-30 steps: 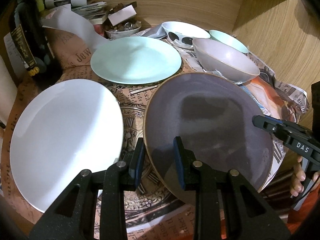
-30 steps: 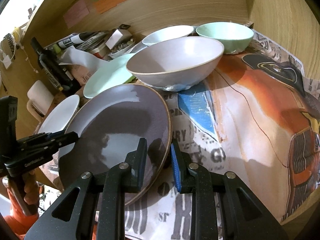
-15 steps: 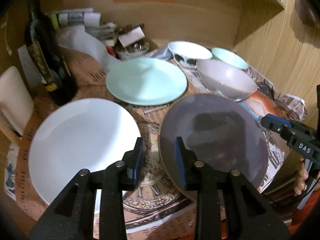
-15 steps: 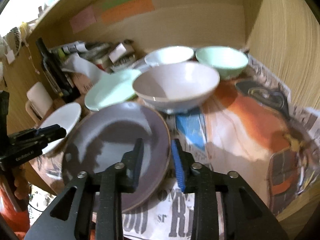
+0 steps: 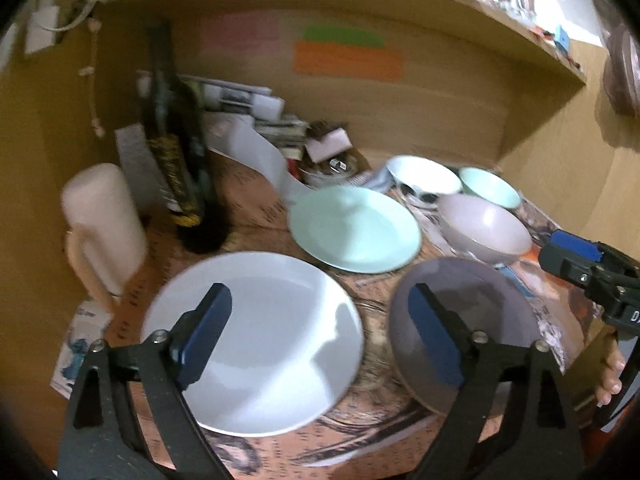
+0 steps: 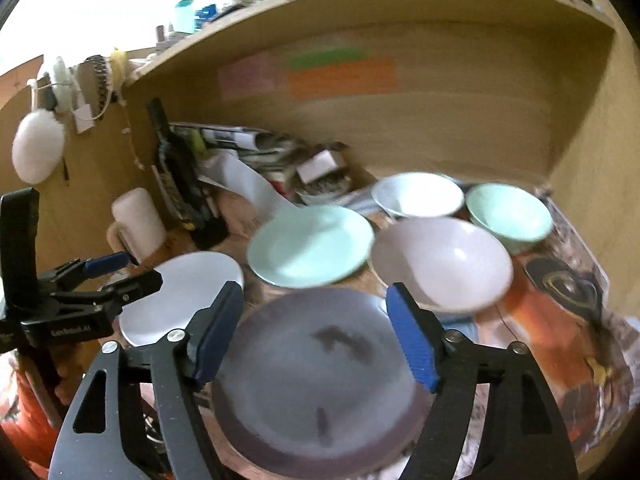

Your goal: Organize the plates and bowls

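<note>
Both my grippers released above the newspaper-covered table, jaws just opened, nothing between them.

My left gripper [image 5: 320, 332] and right gripper [image 6: 316, 332] hover over the grey plate [image 6: 316, 384]; a white plate [image 5: 256, 336] lies left, a mint plate [image 5: 354, 228] beyond, and pale lilac [image 6: 440, 264], white [image 6: 418, 194] and mint [image 6: 508, 212] bowls cluster far right.

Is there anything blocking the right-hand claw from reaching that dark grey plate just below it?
Nothing visible. The right gripper hangs open directly above the dark grey round plate, with only air between. The pale lilac bowl sits behind it.
</note>
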